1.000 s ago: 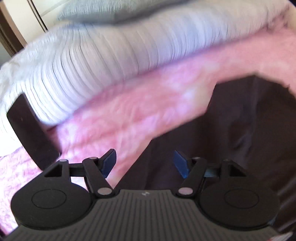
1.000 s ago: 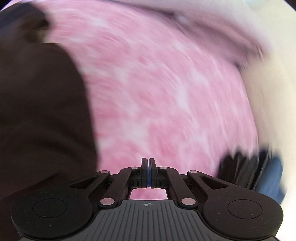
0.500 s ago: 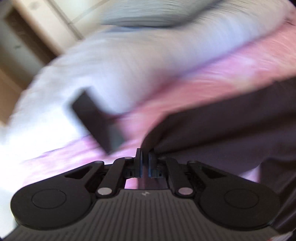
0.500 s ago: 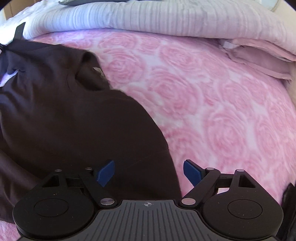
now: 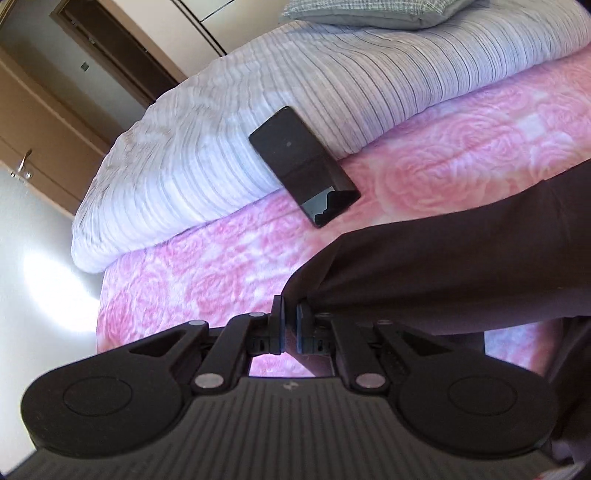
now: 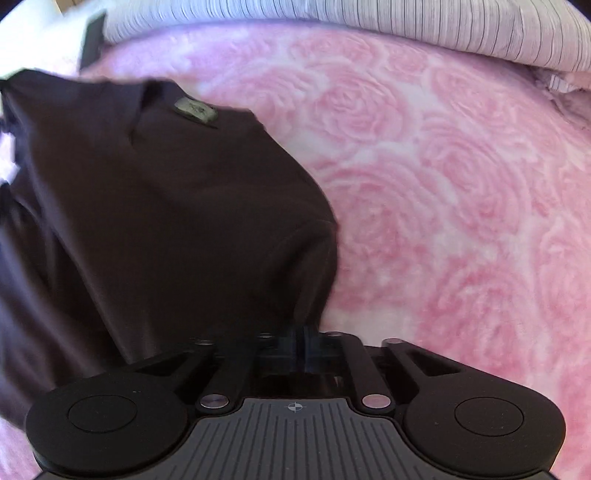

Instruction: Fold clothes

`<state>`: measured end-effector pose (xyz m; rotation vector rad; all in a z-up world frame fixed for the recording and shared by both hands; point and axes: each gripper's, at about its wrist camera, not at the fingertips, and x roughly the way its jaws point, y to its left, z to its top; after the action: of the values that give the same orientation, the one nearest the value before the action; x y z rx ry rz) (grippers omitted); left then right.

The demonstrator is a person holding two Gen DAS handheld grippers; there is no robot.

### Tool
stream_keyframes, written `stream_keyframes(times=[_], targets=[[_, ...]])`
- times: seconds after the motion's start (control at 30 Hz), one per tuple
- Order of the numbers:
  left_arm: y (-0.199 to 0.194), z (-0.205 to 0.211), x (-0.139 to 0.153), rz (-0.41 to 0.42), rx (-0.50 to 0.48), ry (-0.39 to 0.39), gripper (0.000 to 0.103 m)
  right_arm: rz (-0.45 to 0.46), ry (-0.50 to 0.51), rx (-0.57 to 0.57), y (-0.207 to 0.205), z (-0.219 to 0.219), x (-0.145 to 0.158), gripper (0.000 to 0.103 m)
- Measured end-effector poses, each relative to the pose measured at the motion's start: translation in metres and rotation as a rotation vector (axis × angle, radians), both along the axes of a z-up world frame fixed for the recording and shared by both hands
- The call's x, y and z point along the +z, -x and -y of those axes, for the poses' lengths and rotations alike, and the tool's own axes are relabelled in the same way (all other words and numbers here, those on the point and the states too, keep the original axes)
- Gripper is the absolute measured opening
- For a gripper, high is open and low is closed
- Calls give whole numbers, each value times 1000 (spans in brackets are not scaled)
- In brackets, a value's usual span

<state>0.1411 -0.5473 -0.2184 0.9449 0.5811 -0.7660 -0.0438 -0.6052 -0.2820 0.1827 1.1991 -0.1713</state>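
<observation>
A dark brown garment [image 6: 166, 203] lies on the pink rose-patterned bedspread [image 6: 443, 184], its neck label [image 6: 195, 109] facing up. My right gripper [image 6: 301, 343] is shut on the garment's near edge, and the cloth bunches over its fingertips. In the left wrist view my left gripper [image 5: 290, 321] is shut on another edge of the same garment [image 5: 443, 251]. That edge is raised off the bedspread [image 5: 207, 273] and stretches away to the right.
A black phone [image 5: 303, 166] rests on the bedspread, leaning against a striped white duvet [image 5: 221, 140]; the phone [image 6: 92, 37] also shows at the right view's top left. A grey pillow [image 5: 369, 14] lies behind, and a wooden door [image 5: 44, 122] stands at the left.
My left gripper closed on the garment's edge and lifted it up and to the left. My right gripper opened over the garment, then closed on its near edge.
</observation>
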Motion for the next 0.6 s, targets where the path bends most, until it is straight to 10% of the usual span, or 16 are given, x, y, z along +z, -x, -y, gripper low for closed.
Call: stream_keyframes(times=[0.3,0.43,0.6], targets=[[1,-82,95,69,134,93,5,202,227,75,-21,5,128,2],[-22,-74,87,61,191,108,5,282,299,129,-69,22,156,2],[-31,-58,33,-54,261,26,22,224,287,51,-126,37,121,3]])
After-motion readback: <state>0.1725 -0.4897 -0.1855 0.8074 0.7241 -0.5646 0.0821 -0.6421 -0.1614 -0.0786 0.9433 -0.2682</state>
